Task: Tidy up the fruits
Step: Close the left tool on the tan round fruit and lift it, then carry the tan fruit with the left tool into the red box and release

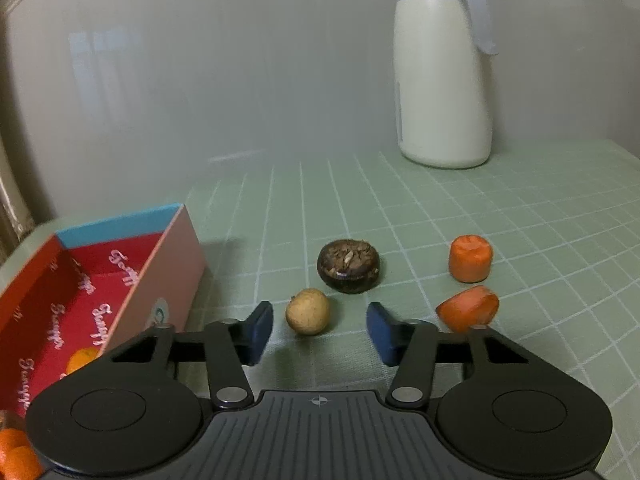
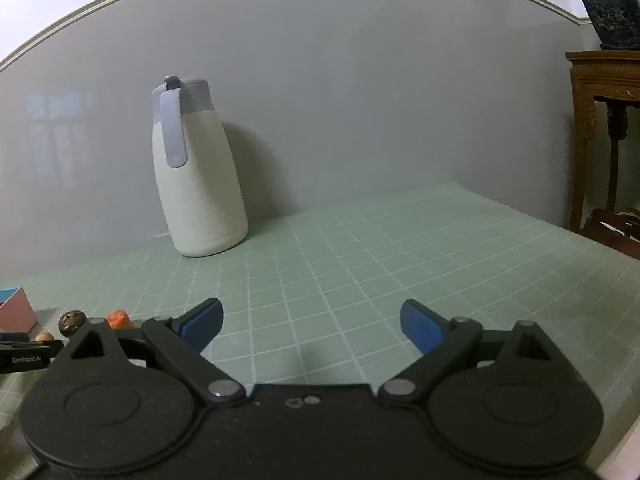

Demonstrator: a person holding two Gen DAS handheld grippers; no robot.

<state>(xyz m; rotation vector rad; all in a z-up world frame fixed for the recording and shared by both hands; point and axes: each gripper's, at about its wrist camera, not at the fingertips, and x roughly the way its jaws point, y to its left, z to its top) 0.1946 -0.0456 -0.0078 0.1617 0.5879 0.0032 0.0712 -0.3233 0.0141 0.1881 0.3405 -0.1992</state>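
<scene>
Left gripper [image 1: 320, 330] jaws open, tan round fruit [image 1: 307, 311] between the pads, not touched by either. Landmark: red box [image 1: 100, 292] on green gridded bench [image 1: 520, 240]. Tan fruit just right of box; dark brown fruit [image 1: 348, 266] just behind it; two orange pieces [image 1: 470, 258] [image 1: 468, 308] further right. Orange fruit [image 1: 82, 360] inside box. Right gripper [image 2: 312, 322] jaws wide open, empty, over bare bench well right of box.
</scene>
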